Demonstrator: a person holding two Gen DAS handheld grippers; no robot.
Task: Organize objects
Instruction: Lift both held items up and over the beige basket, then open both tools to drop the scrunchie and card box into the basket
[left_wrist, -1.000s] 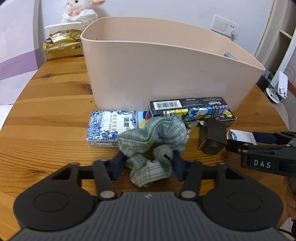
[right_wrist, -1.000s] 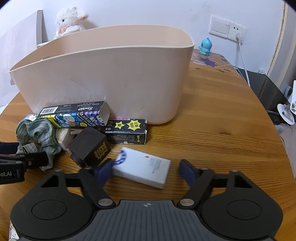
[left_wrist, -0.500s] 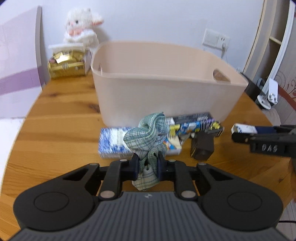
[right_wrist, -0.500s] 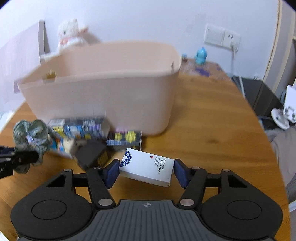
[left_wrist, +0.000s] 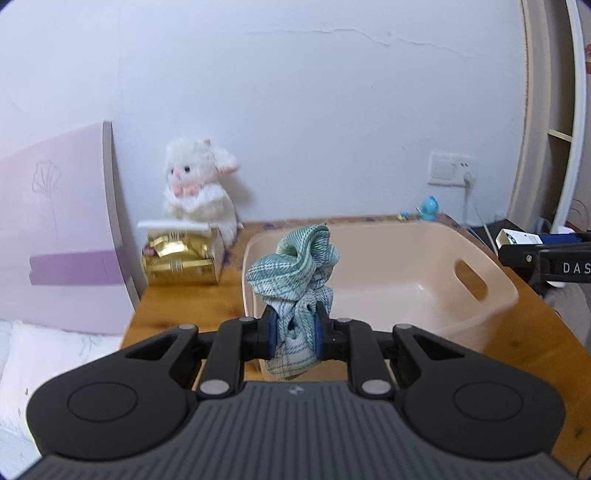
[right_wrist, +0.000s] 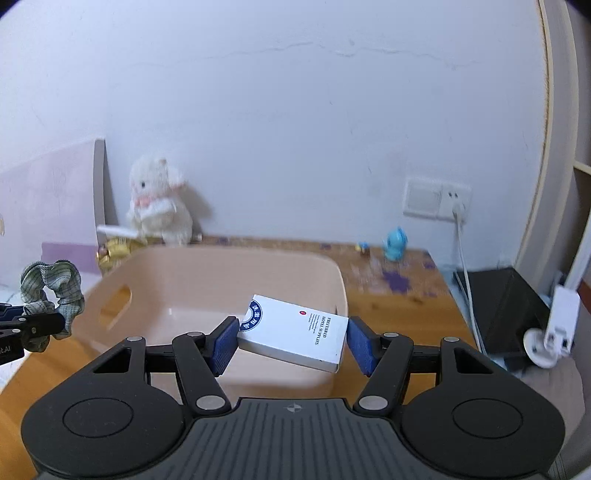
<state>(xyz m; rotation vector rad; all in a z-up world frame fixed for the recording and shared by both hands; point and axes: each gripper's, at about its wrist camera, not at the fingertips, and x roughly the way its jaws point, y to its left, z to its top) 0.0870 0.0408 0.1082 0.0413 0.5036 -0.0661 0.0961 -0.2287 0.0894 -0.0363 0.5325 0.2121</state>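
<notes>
My left gripper (left_wrist: 294, 333) is shut on a green plaid scrunchie (left_wrist: 295, 266) and holds it raised over the near left rim of the beige tub (left_wrist: 495, 299). My right gripper (right_wrist: 293, 341) is shut on a white box with blue print (right_wrist: 295, 332), held tilted above the tub's near right rim (right_wrist: 341, 280). The scrunchie (right_wrist: 51, 284) and left gripper show at the left edge of the right wrist view. The right gripper with the white box (left_wrist: 517, 238) shows at the right edge of the left wrist view. The tub's inside looks bare.
A white plush lamb (left_wrist: 201, 188) sits on a gold packet (left_wrist: 177, 258) behind the tub on the wooden table (left_wrist: 184, 302). A blue toy figure (right_wrist: 396, 243) stands by the wall socket (right_wrist: 436, 197). A purple board (left_wrist: 55, 229) leans at the left.
Both grippers closed on their objects and lifted them from the table up above the tub. The boxes in front of the tub are out of view now.
</notes>
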